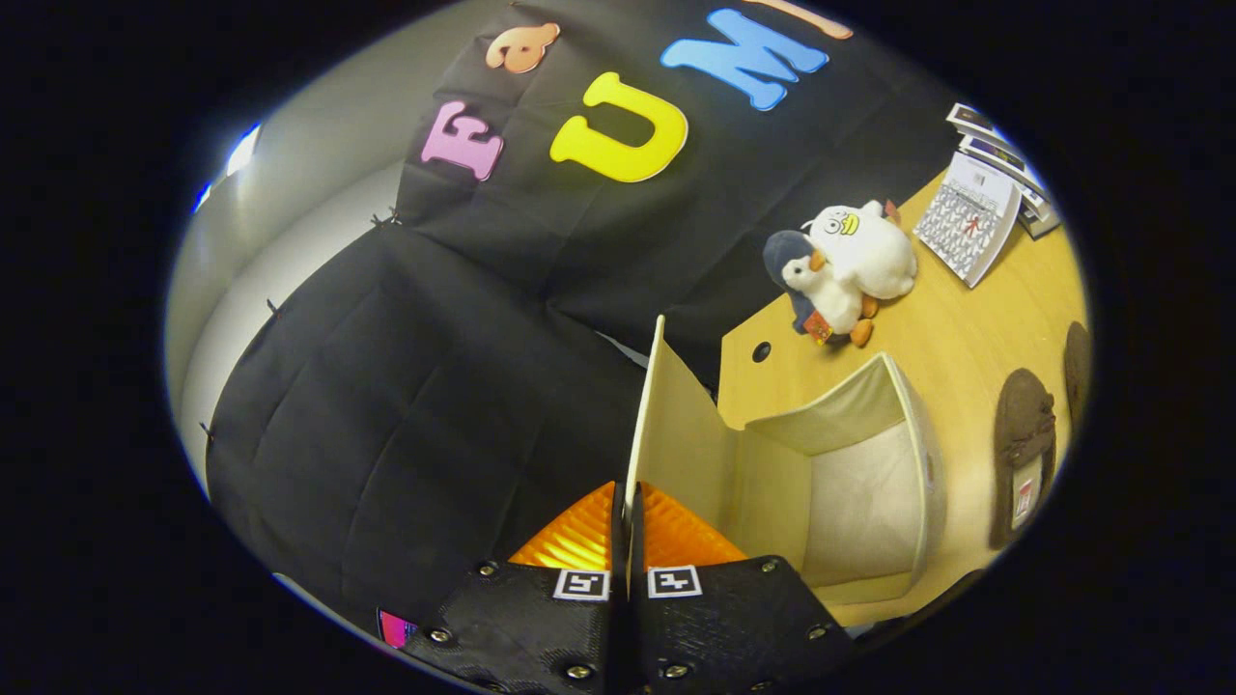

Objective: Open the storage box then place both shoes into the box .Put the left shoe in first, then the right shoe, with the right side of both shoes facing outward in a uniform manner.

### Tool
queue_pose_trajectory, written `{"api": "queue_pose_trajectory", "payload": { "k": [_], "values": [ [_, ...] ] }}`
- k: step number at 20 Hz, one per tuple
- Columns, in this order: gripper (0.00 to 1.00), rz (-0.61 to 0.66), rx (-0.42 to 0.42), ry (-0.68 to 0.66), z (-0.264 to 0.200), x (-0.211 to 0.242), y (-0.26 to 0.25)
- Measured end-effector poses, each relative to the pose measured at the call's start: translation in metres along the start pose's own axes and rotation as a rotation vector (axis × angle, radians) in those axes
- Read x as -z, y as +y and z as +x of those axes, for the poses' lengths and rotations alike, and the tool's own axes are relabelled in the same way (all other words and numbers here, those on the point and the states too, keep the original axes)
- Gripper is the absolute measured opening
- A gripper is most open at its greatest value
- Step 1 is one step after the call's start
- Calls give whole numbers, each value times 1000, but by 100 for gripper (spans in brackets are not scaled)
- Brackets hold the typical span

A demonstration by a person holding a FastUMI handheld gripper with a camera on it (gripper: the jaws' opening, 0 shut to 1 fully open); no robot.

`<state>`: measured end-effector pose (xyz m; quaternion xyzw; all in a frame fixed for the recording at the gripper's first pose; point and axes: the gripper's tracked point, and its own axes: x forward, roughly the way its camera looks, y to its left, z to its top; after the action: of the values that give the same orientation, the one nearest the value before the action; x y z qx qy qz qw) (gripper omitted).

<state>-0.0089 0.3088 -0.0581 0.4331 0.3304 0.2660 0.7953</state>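
Note:
The cream storage box (915,415) stands open on the wooden table (966,333), and its pale inside holds nothing that I can see. Its lid (676,434) is swung up and away from the opening. My gripper (628,500) is shut on the lid's free edge, which shows as a thin plate pinched between the two fingers. One brown shoe (1024,454) lies on the table beyond the box. A second brown shoe (1077,362) lies just past it, partly cut off.
Two plush toys, a white one (864,251) and a smaller blue and white one (806,280), sit on the table behind the box. A desk calendar (970,222) stands further back. A cable hole (761,351) marks the table near its edge. Black cloth walls close in the booth.

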Motion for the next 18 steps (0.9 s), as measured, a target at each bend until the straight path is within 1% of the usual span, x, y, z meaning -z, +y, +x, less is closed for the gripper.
{"api": "queue_pose_trajectory", "payload": {
  "k": [3,9,10,11,12,13,14,15,16,17,18],
  "values": [
    [0,-56,-1,6,17,14,23],
    [0,-74,-28,42,64,44,39],
    [3,-84,-35,48,68,46,42],
    [3,-106,-52,52,70,50,48],
    [10,-134,-68,52,73,52,55],
    [14,-162,-83,44,69,50,60],
    [36,-191,-101,31,68,50,69],
    [54,-225,-117,25,67,49,73],
    [79,-263,-125,18,65,47,76],
    [87,-300,-121,16,64,47,76],
    [89,-331,-118,15,62,46,75]
  ]
}}
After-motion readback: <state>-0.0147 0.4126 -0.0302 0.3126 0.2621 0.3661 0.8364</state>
